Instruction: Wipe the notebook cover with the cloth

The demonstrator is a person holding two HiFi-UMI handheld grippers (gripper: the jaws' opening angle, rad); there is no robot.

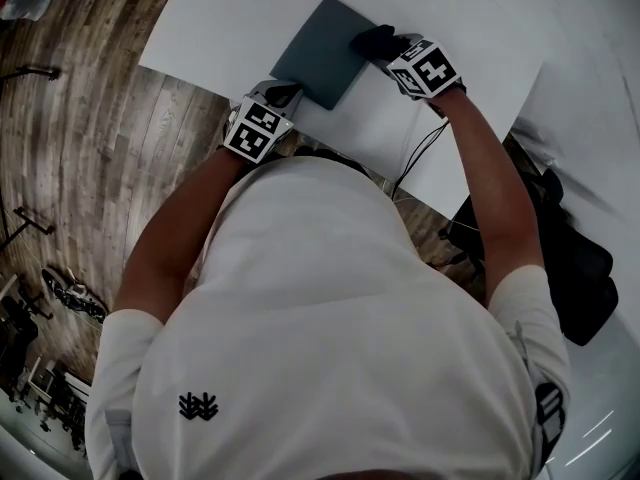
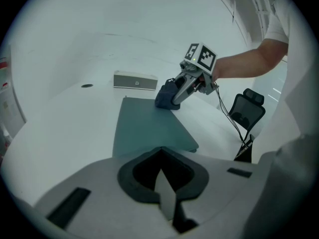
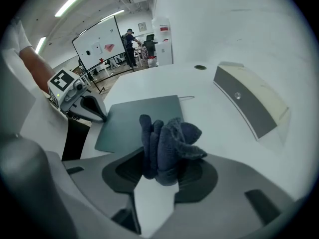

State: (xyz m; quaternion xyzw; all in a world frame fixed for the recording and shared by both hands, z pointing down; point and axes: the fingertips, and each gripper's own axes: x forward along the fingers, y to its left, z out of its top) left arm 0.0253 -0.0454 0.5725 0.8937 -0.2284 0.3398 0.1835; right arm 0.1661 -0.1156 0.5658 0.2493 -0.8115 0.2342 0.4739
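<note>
- Notebook [image 1: 320,53]: dark teal cover, closed, lying flat on the white surface [image 1: 240,18].
- Cloth [image 3: 167,146]: dark blue, bunched, touching the notebook's far right corner.
- Right gripper [image 3: 159,169]: clenched on the cloth, which bulges forward from between the jaws. In the left gripper view it tilts down onto that corner.
- Left gripper [image 2: 162,156]: jaws together, nothing visible between them. The tip is at the notebook's near edge; contact cannot be confirmed.
- Flat grey-fronted box [image 2: 135,81]: on the surface beyond the notebook, apart from it.
- Black chair [image 2: 246,111]: beside the surface on the right.
</note>
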